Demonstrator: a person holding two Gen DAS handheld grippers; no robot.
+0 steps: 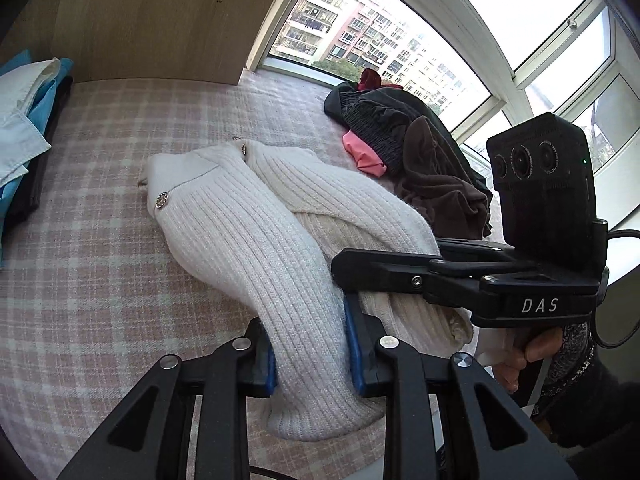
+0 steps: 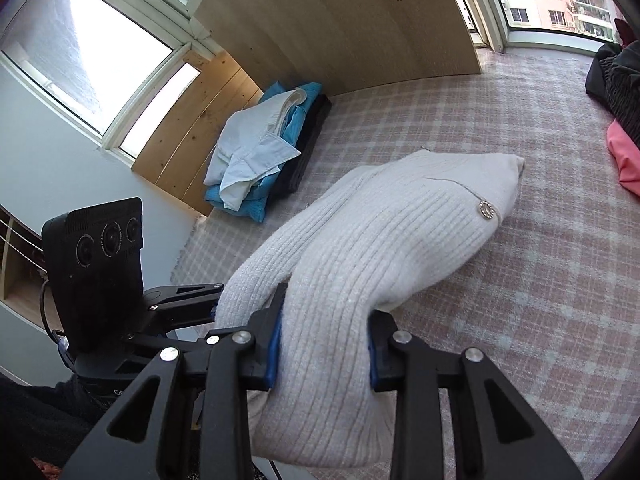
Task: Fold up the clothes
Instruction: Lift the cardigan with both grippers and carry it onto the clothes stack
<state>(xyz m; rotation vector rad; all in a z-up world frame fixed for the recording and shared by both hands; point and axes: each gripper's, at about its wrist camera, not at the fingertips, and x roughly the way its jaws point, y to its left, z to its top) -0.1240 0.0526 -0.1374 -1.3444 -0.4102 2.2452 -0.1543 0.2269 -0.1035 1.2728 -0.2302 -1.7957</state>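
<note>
A cream ribbed knit cardigan (image 1: 240,216) with round metal buttons lies half-folded on the pink plaid bed cover (image 1: 92,264). My left gripper (image 1: 310,354) is shut on its near hem, with the knit bunched between the blue pads. In the left wrist view the right gripper (image 1: 356,276) reaches in from the right at the same hem. My right gripper (image 2: 324,346) is shut on the cardigan (image 2: 380,240) too, and the cloth rises from the bed cover (image 2: 540,280) toward it. The left gripper's camera housing (image 2: 94,264) shows at the left. A hand (image 1: 528,356) holds the right handle.
A folded stack of white, blue and black garments (image 2: 264,144) lies by the wooden headboard (image 2: 340,20). A heap of dark, brown and pink clothes (image 1: 416,152) sits near the window (image 1: 380,40). Open bed cover lies between the cardigan and both piles.
</note>
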